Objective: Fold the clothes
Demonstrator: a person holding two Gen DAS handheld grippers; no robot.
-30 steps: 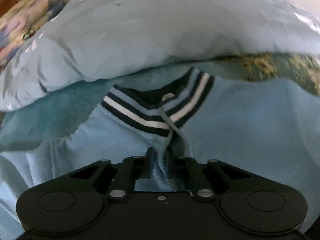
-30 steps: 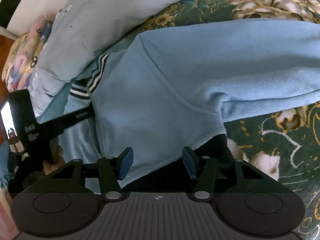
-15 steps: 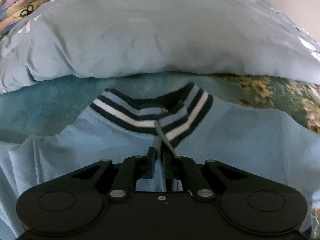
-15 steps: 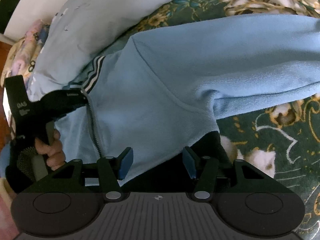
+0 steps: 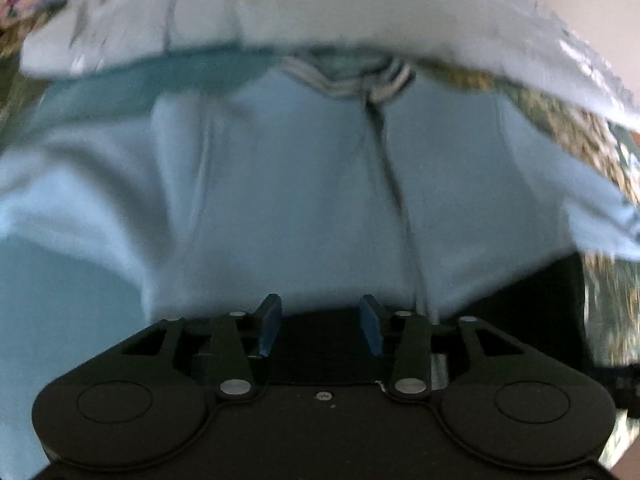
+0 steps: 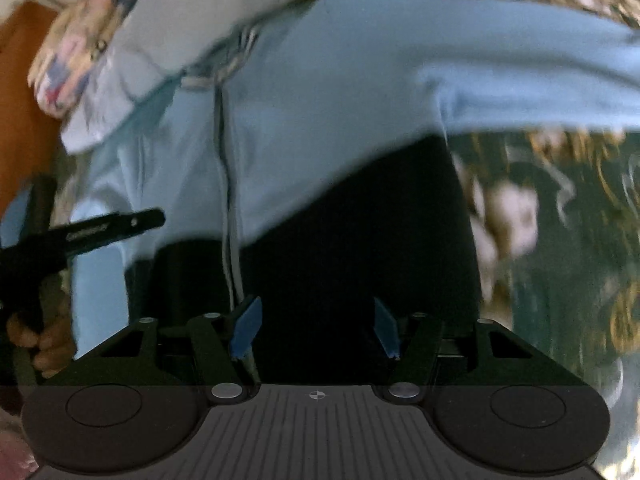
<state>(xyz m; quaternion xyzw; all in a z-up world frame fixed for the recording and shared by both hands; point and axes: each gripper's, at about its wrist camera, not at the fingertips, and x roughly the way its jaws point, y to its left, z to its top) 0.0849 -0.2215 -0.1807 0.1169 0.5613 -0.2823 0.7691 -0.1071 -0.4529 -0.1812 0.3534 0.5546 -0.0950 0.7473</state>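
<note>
Both views are motion-blurred. The light blue fleece jacket (image 5: pixel 304 200) lies front-up on the green floral bedspread (image 6: pixel 560 208). Its striped collar (image 5: pixel 352 80), in navy, white and blue bands, sits at the far end, tucked against the edge of a pale grey-blue pillow (image 5: pixel 320 4). The zipper (image 5: pixel 396 184) runs down the middle from the collar toward the camera, with a slight wave in it. The fabric is soft and matte, with several long folds on the left half of the body. One sleeve (image 6: pixel 520 76) stretches straight out across the bedspread in the right wrist view. The jacket's near hem is lifted or rumpled, and a dark area (image 6: pixel 360 240) shows under it; what that is cannot be told.

The left gripper (image 5: pixel 320 324) has its jaws parted. They have just been opening, and nothing is between the blue pads (image 5: pixel 270 322); they hang above the lower part of the jacket. From the right wrist view the same tool shows at the left edge, held by a hand (image 6: pixel 44 340).

The right gripper (image 6: pixel 316 328) also has its jaws apart, and they have just been opening a little wider. No cloth is pinched between them. It sits over the dark area near the hem, with the zipper line passing just beside its left pad.

A patterned pink and yellow cushion (image 6: pixel 76 48) lies beyond the pillow.
</note>
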